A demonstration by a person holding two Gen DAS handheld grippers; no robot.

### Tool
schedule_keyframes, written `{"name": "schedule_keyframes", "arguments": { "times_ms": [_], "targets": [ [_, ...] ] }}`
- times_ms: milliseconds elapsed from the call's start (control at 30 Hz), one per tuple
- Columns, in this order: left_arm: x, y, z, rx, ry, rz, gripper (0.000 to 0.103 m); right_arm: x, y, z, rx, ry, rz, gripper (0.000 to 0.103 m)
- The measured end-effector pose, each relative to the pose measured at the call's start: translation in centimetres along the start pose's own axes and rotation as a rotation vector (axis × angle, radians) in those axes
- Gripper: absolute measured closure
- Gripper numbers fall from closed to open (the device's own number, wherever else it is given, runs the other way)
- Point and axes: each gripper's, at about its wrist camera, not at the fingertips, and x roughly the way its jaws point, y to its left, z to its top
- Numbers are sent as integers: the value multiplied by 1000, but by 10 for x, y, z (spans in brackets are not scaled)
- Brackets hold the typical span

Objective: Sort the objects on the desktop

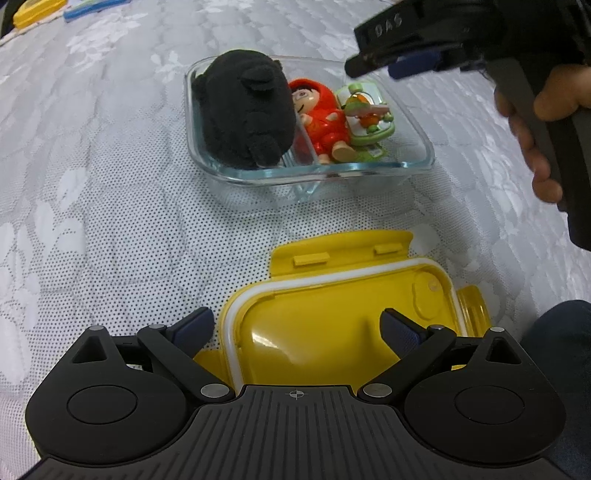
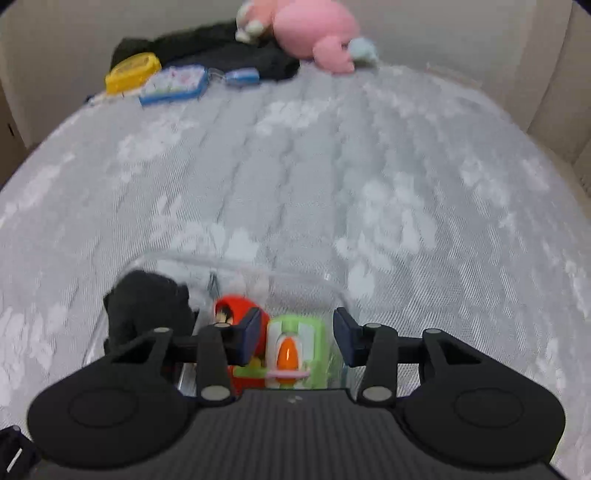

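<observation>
- The glass dish sits on the white patterned cover, ahead of the left gripper and right under the right gripper.
- A divider splits the dish in two. The black plush fills the left part; the red figure and the green toy lie side by side in the right part.
- Right gripper: jaws partly apart, nothing clamped. In its own view the green toy shows between the fingers, which stand clear of it on both sides; the red figure is partly hidden behind the left finger, and the black plush is further left.
- A hand grips the right gripper's handle, at the upper right of the left view.
- Left gripper: jaws wide, holding nothing, above the yellow lid, which lies inside-up just before it, nearer than the dish.
- Far ahead of the right gripper, at the cover's edge: a yellow box, a blue case, dark cloth and a pink plush.
</observation>
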Motion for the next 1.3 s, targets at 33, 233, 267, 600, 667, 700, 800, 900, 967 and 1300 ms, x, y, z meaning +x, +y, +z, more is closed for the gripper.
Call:
{"name": "schedule_keyframes", "arguments": {
  "times_ms": [33, 233, 267, 600, 667, 700, 800, 900, 967, 1300],
  "targets": [
    [0, 0, 0, 0, 0, 0, 4, 1, 0, 0, 4, 0, 8, 62],
    [0, 0, 0, 1, 3, 0, 4, 21, -3, -4, 103, 56, 73, 65],
    [0, -1, 0, 1, 4, 0, 4, 21, -4, -4, 112, 73, 78, 65],
    [-2, 0, -1, -2, 3, 0, 4, 3, 1, -5, 114, 204, 82, 65],
    [-2, 0, 0, -2, 3, 0, 4, -6, -3, 0, 165, 153, 105, 65],
    [-2, 0, 0, -1, 4, 0, 4, -9, -6, 3, 196, 128, 119, 65],
    [-1, 0, 0, 2, 9, 1, 4, -5, -8, 7, 205, 142, 103, 64],
    [-1, 1, 0, 0, 9, 1, 3, 8, -5, 1, 162, 201, 54, 62],
    [0, 1, 0, 0, 9, 0, 3, 12, -10, -5, 206, 238, 85, 60],
    [0, 0, 0, 3, 11, 0, 3, -37, 10, 10, -85, 50, 31, 47]
  ]
}}
